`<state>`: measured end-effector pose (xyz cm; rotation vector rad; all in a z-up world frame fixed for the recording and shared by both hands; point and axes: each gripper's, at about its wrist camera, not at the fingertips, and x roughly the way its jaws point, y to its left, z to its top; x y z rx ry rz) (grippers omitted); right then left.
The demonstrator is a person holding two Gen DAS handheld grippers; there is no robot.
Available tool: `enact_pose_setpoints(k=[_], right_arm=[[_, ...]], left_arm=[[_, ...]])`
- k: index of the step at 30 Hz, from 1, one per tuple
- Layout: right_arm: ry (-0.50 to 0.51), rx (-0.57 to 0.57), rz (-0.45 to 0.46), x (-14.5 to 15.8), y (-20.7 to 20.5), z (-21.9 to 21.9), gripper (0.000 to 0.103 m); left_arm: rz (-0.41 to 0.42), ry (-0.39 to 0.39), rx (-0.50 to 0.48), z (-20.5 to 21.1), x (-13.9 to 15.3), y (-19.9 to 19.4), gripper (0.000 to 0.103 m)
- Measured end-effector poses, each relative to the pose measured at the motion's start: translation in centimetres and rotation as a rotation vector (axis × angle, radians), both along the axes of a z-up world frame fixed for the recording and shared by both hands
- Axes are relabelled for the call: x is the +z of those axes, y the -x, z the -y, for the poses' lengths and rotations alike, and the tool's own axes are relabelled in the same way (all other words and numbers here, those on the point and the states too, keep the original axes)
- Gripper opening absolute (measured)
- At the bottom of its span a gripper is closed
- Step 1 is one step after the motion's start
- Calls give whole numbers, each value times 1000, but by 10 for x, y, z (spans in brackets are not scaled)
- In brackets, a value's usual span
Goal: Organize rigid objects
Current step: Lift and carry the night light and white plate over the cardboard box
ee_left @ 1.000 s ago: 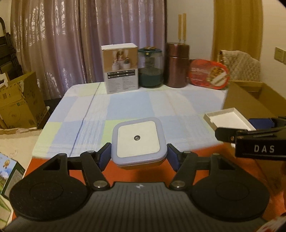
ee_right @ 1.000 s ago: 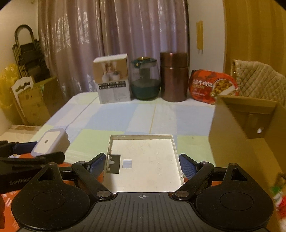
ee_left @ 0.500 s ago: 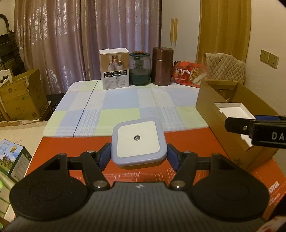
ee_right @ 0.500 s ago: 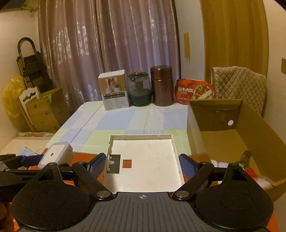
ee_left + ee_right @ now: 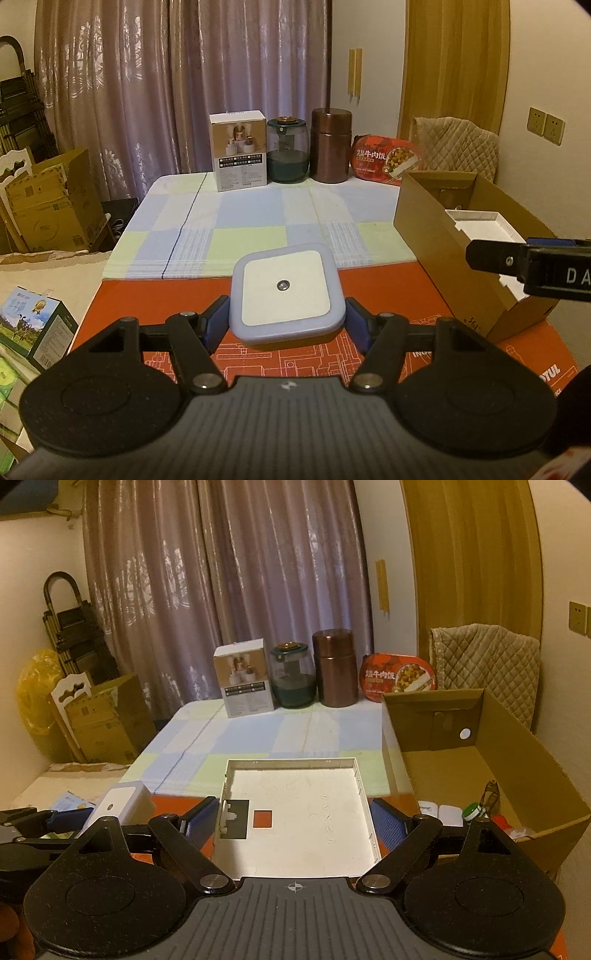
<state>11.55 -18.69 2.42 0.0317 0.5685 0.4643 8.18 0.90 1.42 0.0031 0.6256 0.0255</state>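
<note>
My left gripper [image 5: 287,325] is shut on a small square night light [image 5: 285,291] with a white face and pale blue rim, held over the red box top [image 5: 155,302]. The same light [image 5: 122,805] shows at the left in the right wrist view. My right gripper [image 5: 295,821] is shut on a shallow white plastic tray [image 5: 310,812], its blue pads against both side walls. In the left wrist view that tray [image 5: 480,227] hangs over the open cardboard box [image 5: 421,218]. The box [image 5: 524,775] lies just right of the tray and holds several small items.
A checked cloth [image 5: 258,214] covers the table beyond. At its far edge stand a white product box [image 5: 238,151], a dark glass jar [image 5: 288,149], a copper canister [image 5: 330,146] and a red food bowl [image 5: 384,158]. Cardboard boxes [image 5: 48,206] sit at the left.
Both grippers have drawn back and risen with their loads. The table has shrunk in view, and the red box top and the open cardboard box have come into sight.
</note>
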Motion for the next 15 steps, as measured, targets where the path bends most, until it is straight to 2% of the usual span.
enact_pose_setpoints(k=[15], right_arm=[[23,4,1,2,15,7,84]], left_arm=[[2,-11,-4,9,7,10,61]])
